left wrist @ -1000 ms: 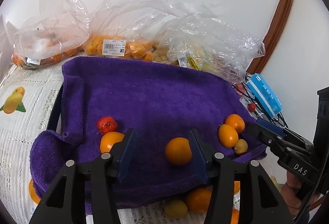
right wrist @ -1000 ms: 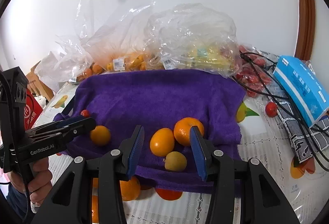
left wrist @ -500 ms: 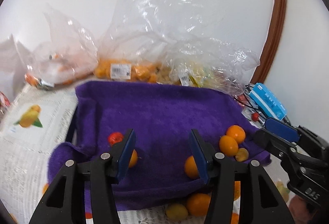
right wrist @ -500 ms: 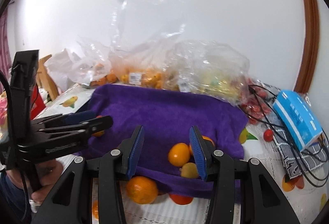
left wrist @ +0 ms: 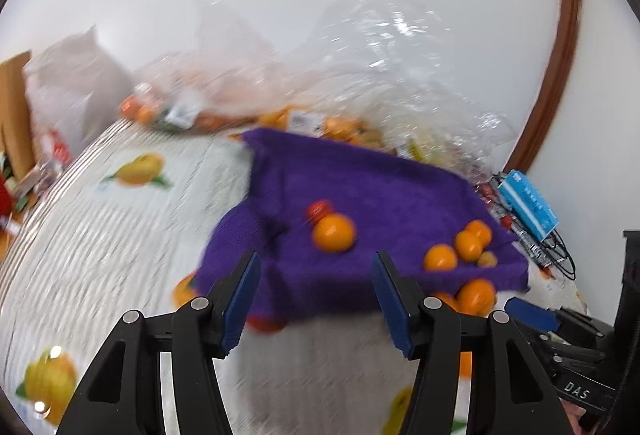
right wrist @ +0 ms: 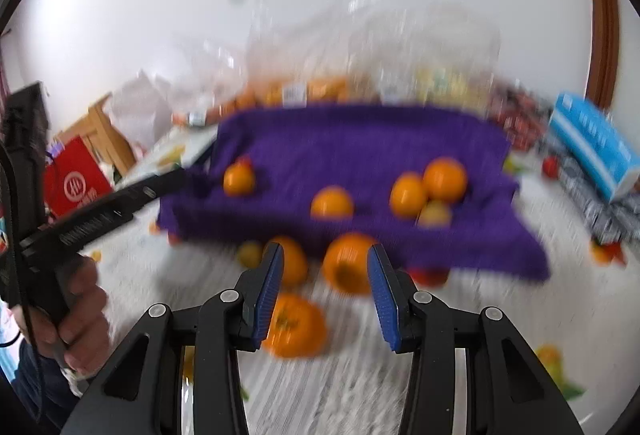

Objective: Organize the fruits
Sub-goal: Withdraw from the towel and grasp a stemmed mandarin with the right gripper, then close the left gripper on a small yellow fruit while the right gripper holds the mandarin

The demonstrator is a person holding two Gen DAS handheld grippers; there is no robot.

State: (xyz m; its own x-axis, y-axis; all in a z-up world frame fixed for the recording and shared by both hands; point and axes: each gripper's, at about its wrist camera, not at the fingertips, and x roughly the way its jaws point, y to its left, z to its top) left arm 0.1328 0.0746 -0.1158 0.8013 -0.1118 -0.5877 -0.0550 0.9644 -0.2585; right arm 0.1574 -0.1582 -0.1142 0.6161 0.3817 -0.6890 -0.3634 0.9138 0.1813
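Both pairs of jaws stand wide apart with nothing between them: the left gripper (left wrist: 314, 295) hangs over the front edge of the purple towel (left wrist: 360, 187), and the right gripper (right wrist: 324, 287) frames a large orange (right wrist: 347, 263) lying on the patterned tablecloth (right wrist: 320, 387) just in front of that towel. Nearest the right gripper, low by its left finger, sits a flatter orange fruit with a green stem end (right wrist: 294, 325), and beside the large orange lie another orange (right wrist: 291, 259) and a small yellowish fruit (right wrist: 250, 253). Farther out, on the towel itself, rest a lone orange (right wrist: 332, 202) near the front, a close cluster of two oranges (right wrist: 428, 185) with a pale small fruit touching them, and at the left an orange (left wrist: 334, 233) with a small red fruit (left wrist: 319, 210) right behind it. Behind the towel, clear plastic bags (left wrist: 360, 83) hold more fruit, too blurred to sort, and a blue box (right wrist: 592, 145) lies to the right. Such fruit looks firm-skinned yet bruisable, round and likely to roll, fairly light; I judge it best taken across its widest middle with a gentle squeeze.
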